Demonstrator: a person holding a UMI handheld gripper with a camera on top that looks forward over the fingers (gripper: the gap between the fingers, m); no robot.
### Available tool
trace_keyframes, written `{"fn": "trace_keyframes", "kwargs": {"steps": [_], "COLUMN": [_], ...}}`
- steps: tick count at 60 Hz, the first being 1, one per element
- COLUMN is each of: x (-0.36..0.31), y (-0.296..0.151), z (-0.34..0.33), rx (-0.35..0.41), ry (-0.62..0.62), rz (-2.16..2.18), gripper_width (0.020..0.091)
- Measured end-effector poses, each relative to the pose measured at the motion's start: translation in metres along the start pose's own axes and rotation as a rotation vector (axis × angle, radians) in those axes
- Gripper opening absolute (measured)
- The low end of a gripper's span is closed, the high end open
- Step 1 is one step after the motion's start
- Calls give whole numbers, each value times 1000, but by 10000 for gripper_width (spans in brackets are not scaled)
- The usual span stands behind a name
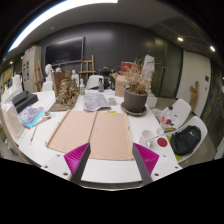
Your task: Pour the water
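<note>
Hovering spread and empty, the hand-held gripper [110, 160] faces bare boards [95, 133] near the white surface [110, 172] edge.

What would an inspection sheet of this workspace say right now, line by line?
Surface: white table, two brown mats ahead of the fingers.
Job's things: white cup to the right of the mats; no water vessel can be told.
Clutter: potted dry plant, papers, red-topped item, black bag.
Gripper: fingers open, holding nothing.
Cables: nothing seen.
Surroundings: dark wall, ceiling lights, white chairs.
</note>
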State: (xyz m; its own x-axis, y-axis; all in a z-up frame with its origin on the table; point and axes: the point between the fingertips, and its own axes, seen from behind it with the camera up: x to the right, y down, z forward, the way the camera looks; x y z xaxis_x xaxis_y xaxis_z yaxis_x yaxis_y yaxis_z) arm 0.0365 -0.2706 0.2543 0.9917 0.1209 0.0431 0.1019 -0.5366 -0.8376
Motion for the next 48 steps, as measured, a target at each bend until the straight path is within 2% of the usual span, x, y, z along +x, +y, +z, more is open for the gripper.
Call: {"fn": "trace_keyframes", "kwargs": {"steps": [9, 27, 37, 48], "x": [36, 213, 303, 371], "y": [2, 24, 27, 15], "z": [6, 36, 96, 192], "rx": [13, 33, 77, 132], "ry": [33, 125, 129, 93], "rz": [38, 79, 80, 45], "gripper_width": [857, 856, 854, 853]}}
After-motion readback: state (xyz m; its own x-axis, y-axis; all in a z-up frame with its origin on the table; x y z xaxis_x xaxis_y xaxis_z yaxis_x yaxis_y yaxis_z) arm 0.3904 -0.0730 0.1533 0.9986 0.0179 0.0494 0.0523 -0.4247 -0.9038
